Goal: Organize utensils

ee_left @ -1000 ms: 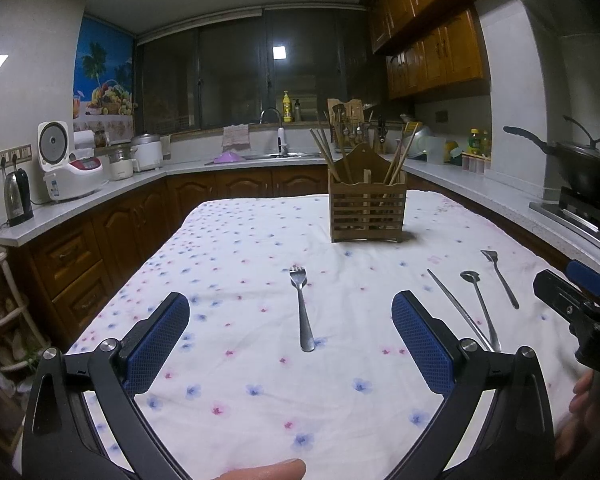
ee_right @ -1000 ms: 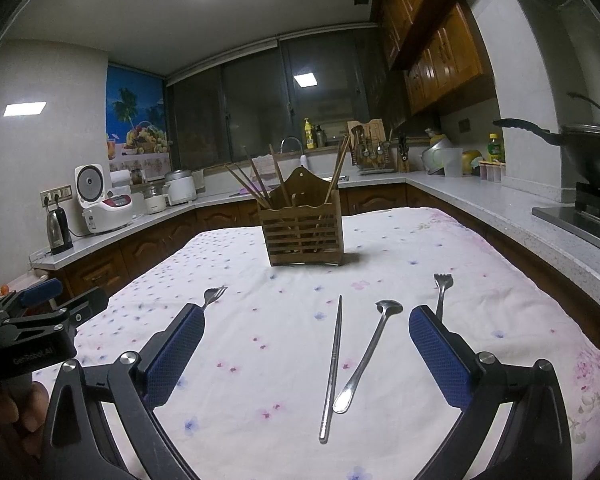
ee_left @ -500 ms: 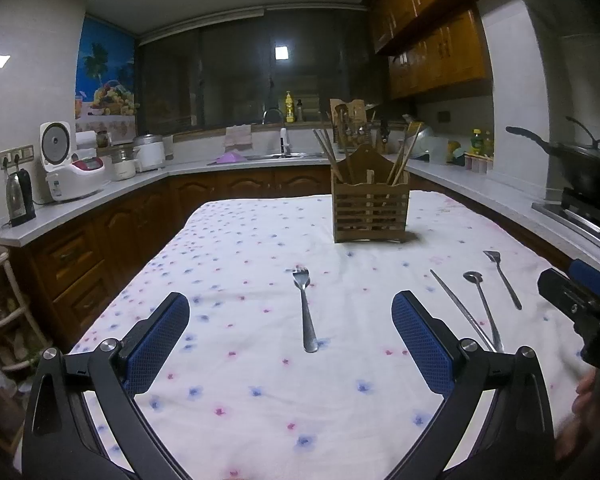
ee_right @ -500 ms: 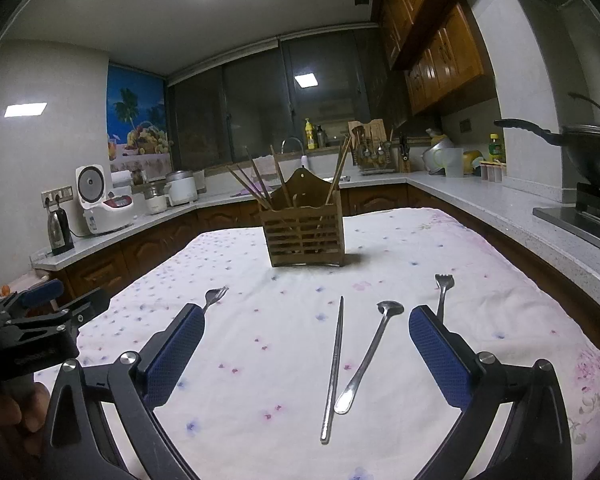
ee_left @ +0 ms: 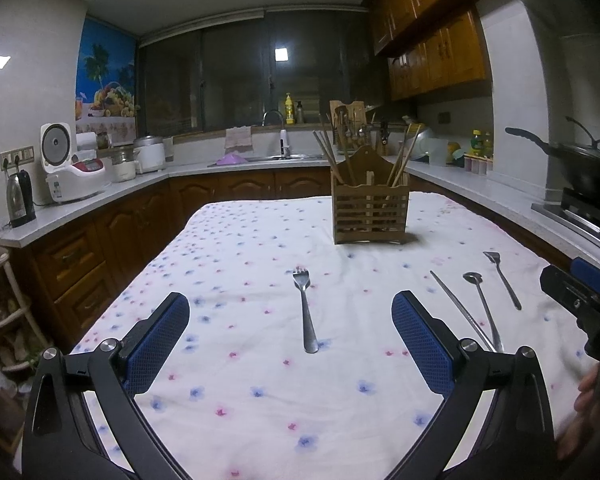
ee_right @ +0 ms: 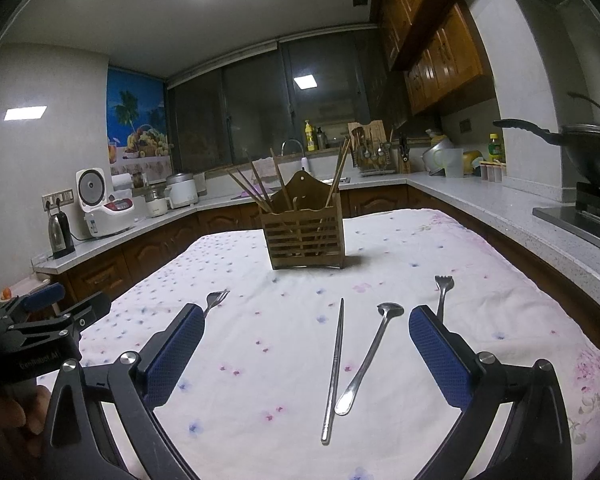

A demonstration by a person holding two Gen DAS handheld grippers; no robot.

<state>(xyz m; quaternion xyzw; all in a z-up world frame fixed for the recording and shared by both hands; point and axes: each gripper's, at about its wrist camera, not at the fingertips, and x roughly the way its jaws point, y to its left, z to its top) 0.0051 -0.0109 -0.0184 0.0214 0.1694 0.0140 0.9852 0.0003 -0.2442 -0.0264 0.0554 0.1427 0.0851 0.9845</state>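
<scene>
A wooden slatted utensil holder (ee_left: 370, 216) (ee_right: 305, 238) with chopsticks in it stands at the far middle of the floral tablecloth. A steel fork (ee_left: 306, 308) (ee_right: 216, 300) lies ahead of my left gripper (ee_left: 288, 344), which is open and empty. To the right lie a steel chopstick (ee_right: 334, 368) (ee_left: 456, 308), a spoon (ee_right: 370, 356) (ee_left: 482, 308) and a second fork (ee_right: 442, 294) (ee_left: 502, 278). My right gripper (ee_right: 306, 356) hovers open just short of the chopstick and spoon, with nothing between its fingers.
The table (ee_left: 260, 380) is ringed by counters: a rice cooker (ee_left: 70, 172) and kettle (ee_left: 20, 200) on the left, a sink (ee_left: 276, 156) at the back, a wok (ee_left: 580, 164) on a stove at the right. A hand (ee_left: 592, 412) holds each gripper.
Both grippers have barely moved; the left view has shifted slightly. No utensil has moved.
</scene>
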